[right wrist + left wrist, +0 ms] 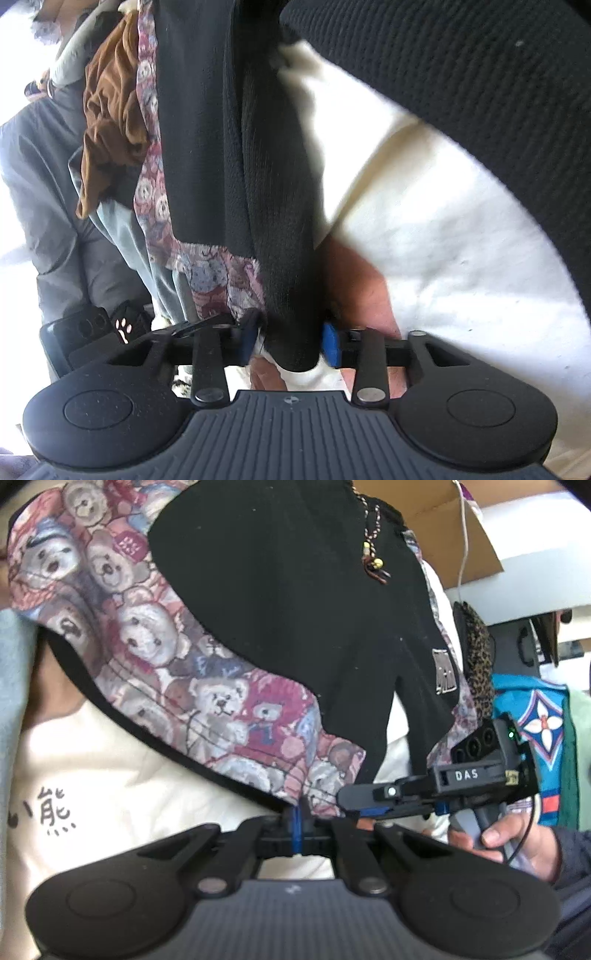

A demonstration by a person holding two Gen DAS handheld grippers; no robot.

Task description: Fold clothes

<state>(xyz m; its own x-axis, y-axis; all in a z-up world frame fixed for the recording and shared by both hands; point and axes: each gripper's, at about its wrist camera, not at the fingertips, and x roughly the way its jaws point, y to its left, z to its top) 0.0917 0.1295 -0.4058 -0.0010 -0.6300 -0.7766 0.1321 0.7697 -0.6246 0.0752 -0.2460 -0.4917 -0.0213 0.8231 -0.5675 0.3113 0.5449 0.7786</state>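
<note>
Barely started imo: the teddy-bear print garment (207,686) with black lining is lifted, unfolded, over a cream shirt (110,775), left hand-held gripper (297,825) pinched on its hem, right hand-held gripper (290,341) clamped on its black edge, all folds left.

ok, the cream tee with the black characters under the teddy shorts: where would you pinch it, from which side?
Probably the bare cream cloth around the printed characters of the cream tee, coming from the left. That part lies flat and uncovered; further right the teddy-print shorts drape over it, and the left gripper and right gripper are both shut on them.
</note>
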